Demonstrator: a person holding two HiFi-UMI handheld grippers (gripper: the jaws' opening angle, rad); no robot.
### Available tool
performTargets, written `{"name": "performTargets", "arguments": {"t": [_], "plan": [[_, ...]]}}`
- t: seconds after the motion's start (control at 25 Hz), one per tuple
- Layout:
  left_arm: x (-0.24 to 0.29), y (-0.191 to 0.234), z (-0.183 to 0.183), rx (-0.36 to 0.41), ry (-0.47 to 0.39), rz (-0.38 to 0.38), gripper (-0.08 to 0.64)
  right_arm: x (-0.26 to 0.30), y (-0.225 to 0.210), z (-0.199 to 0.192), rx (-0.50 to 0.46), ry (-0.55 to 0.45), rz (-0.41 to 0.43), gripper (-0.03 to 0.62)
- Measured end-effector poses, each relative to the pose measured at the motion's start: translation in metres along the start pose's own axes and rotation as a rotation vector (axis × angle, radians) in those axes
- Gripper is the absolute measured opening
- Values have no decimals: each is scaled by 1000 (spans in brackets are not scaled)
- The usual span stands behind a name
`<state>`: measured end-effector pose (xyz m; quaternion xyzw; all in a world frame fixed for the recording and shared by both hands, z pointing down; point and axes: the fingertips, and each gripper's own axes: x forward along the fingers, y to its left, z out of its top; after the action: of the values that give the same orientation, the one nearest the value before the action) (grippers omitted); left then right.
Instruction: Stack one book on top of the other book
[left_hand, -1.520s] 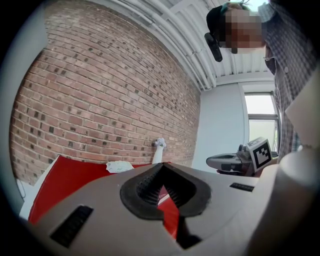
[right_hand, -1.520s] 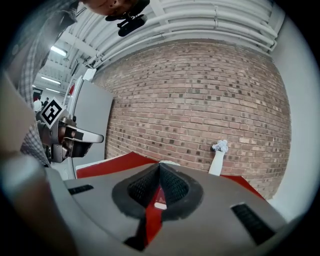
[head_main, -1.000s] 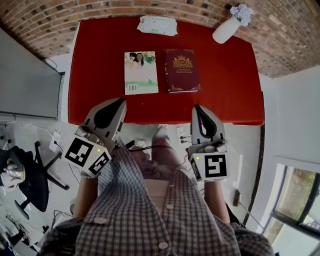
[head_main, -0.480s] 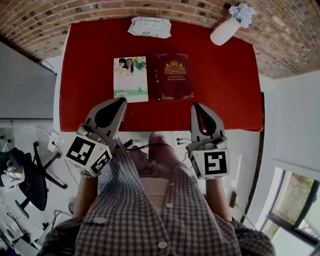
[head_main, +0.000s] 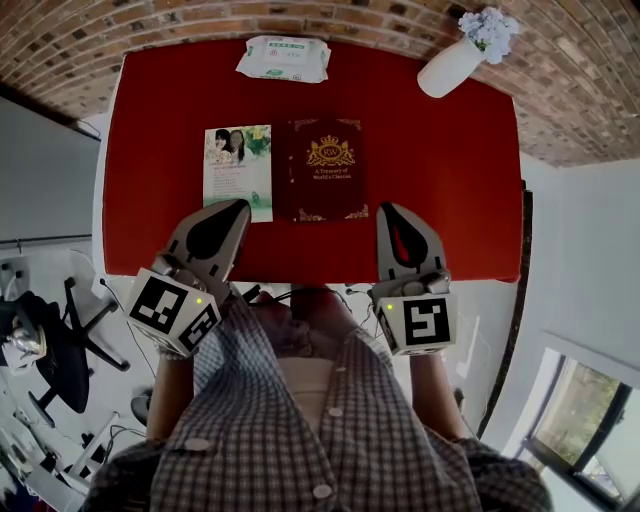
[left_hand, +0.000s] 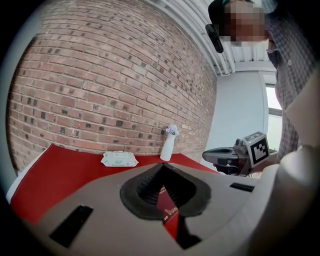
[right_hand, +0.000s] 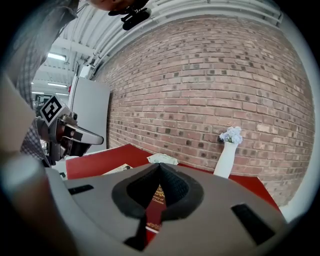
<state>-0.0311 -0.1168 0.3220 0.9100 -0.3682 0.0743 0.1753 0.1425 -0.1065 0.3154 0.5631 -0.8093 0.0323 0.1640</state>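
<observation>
Two books lie side by side on the red table (head_main: 440, 180): a thin light book (head_main: 238, 170) with a photo cover on the left, and a dark maroon book (head_main: 324, 182) with gold print on the right. My left gripper (head_main: 238, 208) hovers shut just over the near edge of the light book. My right gripper (head_main: 388, 212) is shut too, near the maroon book's right front corner. Neither holds anything. Through the right gripper's jaws the maroon book (right_hand: 155, 202) shows; the same book (left_hand: 169, 212) appears past the left jaws.
A pack of wipes (head_main: 284, 58) lies at the table's far edge. A white vase with pale flowers (head_main: 458, 58) stands at the far right. A brick wall (head_main: 560, 70) runs behind the table. An office chair (head_main: 40, 350) stands at the left on the floor.
Both grippers have moved forward over the table's near edge toward the books. The books now lie closer to the fingertips. Both stay shut.
</observation>
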Motion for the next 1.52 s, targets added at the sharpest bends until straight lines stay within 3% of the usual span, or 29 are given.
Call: {"name": "performTargets", "arguments": {"t": [0.44, 0.6, 0.72, 0.88, 1.24, 1.52], "plan": [[38, -3, 7, -47, 2, 109, 8, 28, -34, -11, -8, 15, 125, 6], [47, -8, 1, 5, 67, 134, 8, 34, -39, -13, -1, 19, 142, 6], [56, -8, 0, 25, 94, 140, 8, 39, -41, -17, 16, 35, 142, 6], [66, 3, -1, -3, 78, 150, 8, 46, -48, -21, 75, 49, 118, 6], [86, 23, -11, -41, 104, 131, 8, 61, -55, -33, 93, 77, 78, 6], [97, 27, -28, -55, 170, 112, 8, 76, -55, -50, 148, 124, 68, 6]]}}
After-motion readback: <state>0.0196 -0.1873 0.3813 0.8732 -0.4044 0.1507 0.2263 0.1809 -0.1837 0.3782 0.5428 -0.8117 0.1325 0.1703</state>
